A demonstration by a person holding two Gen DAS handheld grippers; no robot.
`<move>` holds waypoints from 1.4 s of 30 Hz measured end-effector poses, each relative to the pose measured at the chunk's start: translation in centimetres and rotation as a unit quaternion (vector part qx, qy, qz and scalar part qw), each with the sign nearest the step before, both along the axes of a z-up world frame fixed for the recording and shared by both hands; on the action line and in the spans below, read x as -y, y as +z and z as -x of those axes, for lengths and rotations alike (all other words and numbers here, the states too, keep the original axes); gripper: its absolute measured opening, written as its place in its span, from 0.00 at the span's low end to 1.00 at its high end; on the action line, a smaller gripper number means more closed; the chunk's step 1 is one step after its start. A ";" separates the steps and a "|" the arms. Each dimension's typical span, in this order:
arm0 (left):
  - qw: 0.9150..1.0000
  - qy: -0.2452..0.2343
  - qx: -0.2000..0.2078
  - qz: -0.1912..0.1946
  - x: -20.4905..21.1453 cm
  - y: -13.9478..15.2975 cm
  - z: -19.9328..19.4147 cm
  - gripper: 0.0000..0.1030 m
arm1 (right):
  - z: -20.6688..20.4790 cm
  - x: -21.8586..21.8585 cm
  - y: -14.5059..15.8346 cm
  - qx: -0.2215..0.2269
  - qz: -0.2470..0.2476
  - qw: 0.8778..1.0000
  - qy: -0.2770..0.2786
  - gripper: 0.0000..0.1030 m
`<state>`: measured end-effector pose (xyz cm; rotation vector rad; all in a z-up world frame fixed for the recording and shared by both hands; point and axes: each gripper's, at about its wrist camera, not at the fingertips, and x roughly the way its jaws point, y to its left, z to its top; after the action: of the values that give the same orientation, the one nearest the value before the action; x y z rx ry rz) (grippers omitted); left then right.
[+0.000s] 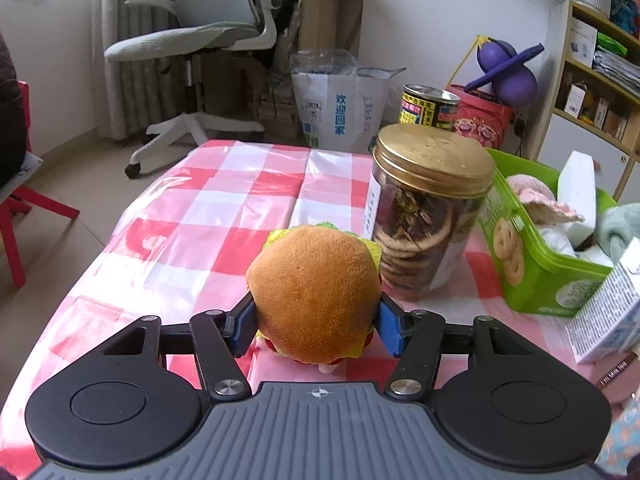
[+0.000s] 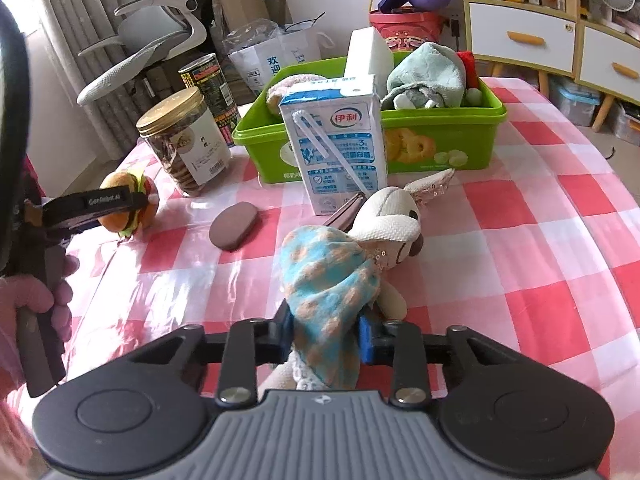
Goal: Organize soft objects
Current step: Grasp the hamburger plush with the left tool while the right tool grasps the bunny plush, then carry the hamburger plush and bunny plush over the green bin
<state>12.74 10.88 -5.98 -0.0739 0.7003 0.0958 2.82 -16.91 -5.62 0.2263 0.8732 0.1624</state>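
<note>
With the left tool (image 1: 316, 326) pinching the plush burger (image 1: 314, 294) on the table (image 1: 224, 200) and the right tool (image 2: 326, 336) clamped on the doll's dress (image 2: 328, 280), the thin fabric hold could slip, or the milk carton (image 2: 334, 140) be knocked over on the way to the green bin (image 2: 440, 136).

Home room: checkered tablecloth (image 1: 248, 196), office chair (image 1: 192, 40), cluttered shelves (image 1: 596, 76).

"伊利" logo printed on the front of the milk carton (image 2: 334, 142), "欢迎回家" in blue characters down the white bag (image 1: 340, 114) behind the table, "GenRobot.AI" lettered on the left gripper (image 2: 138, 204) finger, remaining label print too small to be read
</note>
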 end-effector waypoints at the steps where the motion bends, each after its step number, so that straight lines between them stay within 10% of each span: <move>1: 1.000 -0.002 -0.005 -0.001 0.1 0.1 0.2 0.58 | 0.1 0.2 0.1 -0.001 -0.004 1.000 0.000 0.01; 20: 0.993 -0.080 -0.071 0.041 4.1 3.2 4.1 0.58 | 2.1 6.5 3.8 -0.004 -0.105 0.993 -0.054 0.00; 42: 0.983 -0.157 -0.034 0.089 9.3 9.5 2.3 0.58 | -0.8 12.8 9.4 0.086 -0.244 0.961 -0.100 0.00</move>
<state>10.39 1.56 3.56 -0.1315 0.7800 -0.2686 3.61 -29.67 3.83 0.7494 0.6204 0.2035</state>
